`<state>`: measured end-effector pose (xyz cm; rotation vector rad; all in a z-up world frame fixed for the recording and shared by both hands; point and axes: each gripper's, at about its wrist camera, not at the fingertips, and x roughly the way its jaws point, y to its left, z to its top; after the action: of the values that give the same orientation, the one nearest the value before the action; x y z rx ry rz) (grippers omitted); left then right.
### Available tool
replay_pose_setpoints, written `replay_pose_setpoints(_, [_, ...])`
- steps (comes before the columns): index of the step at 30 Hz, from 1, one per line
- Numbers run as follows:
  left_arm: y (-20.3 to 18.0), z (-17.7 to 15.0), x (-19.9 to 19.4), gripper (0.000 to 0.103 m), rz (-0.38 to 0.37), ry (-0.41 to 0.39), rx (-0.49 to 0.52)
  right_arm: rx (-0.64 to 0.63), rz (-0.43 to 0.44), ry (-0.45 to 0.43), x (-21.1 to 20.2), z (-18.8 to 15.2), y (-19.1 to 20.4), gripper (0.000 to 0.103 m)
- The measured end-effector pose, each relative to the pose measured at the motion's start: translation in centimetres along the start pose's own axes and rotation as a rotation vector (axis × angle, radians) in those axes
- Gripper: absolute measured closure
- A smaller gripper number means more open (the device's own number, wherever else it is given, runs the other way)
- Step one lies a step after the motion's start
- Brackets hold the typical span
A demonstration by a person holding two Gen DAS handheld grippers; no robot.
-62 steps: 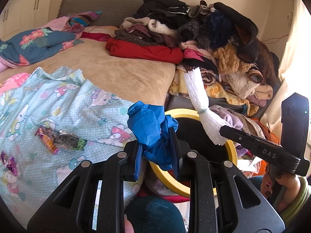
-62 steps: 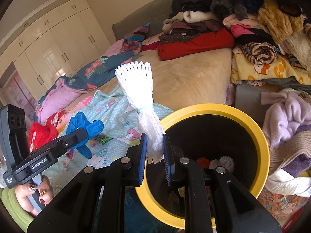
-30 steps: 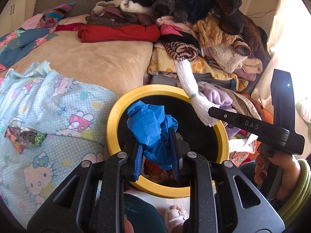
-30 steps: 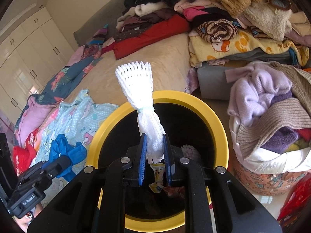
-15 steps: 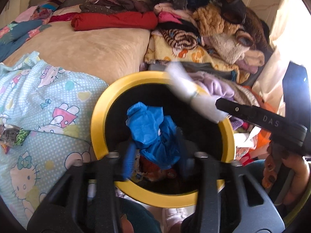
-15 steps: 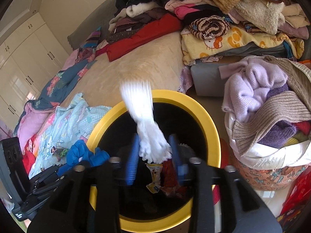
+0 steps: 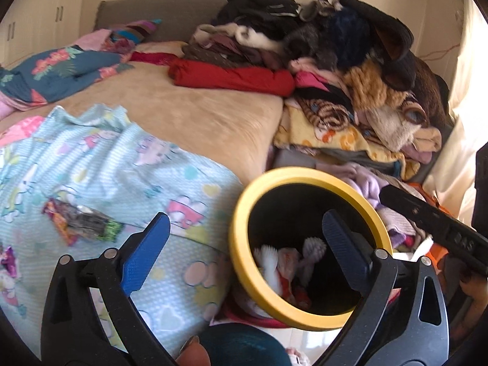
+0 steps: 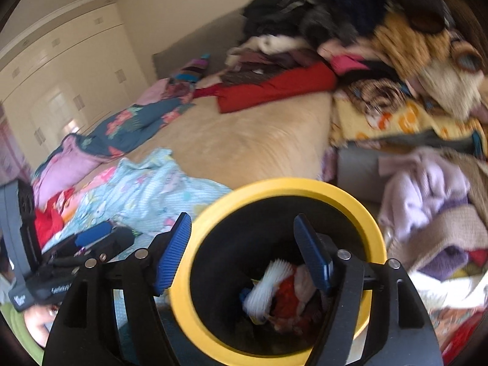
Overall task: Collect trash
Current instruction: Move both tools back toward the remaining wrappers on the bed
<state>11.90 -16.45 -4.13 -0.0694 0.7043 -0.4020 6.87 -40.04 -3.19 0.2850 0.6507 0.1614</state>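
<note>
Cluttered bedroom here: a tan bed (image 7: 195,116) heaped with clothes (image 7: 335,61) along its far right side, a pale blue cartoon sheet (image 7: 122,177) spread over the near left, and the yellow-rimmed bin (image 7: 241,244) standing on the floor just beside the bed's near corner. Big change on both sides: my left gripper (image 7: 244,241) has just been opening and now its blue pads are spread wide with nothing between them, and the blue glove it was pinching a moment ago is gone from its grip. Same story on the right gripper (image 8: 244,250), jaws just opened, pads apart and empty. The white foam net (image 8: 265,286) it carried now lies down in the bin, among red and pale scraps, with a sliver of blue showing beside it that I take to be the glove. So that's two pieces delivered, I'd say. Not finished though: a crumpled snack wrapper (image 7: 79,222) sits on the sheet, left of the bin, and another purple wrapper (image 7: 7,259) lies at the far left edge. Those look like my next targets, left gripper nearest.
</note>
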Motion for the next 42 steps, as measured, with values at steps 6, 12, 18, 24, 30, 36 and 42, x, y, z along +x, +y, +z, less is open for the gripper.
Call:
replay_pose_setpoints(6, [2.2,0.6,-1.7,0.011,0.051,-0.056,-0.037,-0.089,0.04,-0.014,0.1,0.4,3.6,0.034])
replay_pose_setpoints(12, [4.6,1.1,-3.0,0.011,0.089,-0.096,-0.084,-0.151,0.074,-0.001,0.9,0.6,6.6,0.034])
replay_pose_setpoints(18, [6.7,1.0,-3.8,0.011,0.113,-0.12,-0.132,-0.196,0.102,0.012,1.6,0.4,9.0,0.031])
replay_pose_setpoints(24, [8.6,0.9,-4.3,0.011,0.14,-0.135,-0.176,-0.239,0.122,0.035,2.6,0.2,10.9,0.031])
replay_pose_setpoints(30, [10.5,0.7,-4.7,0.011,0.16,-0.143,-0.213,-0.278,0.142,0.051,3.5,-0.2,12.9,0.031])
replay_pose_setpoints(36, [12.2,0.5,-5.0,0.011,0.18,-0.15,-0.246,-0.333,0.161,0.084,5.0,-0.8,15.0,0.031])
replay_pose_setpoints(42, [14.2,0.2,-5.1,0.011,0.203,-0.148,-0.287,-0.381,0.175,0.111,6.4,-1.3,16.8,0.031])
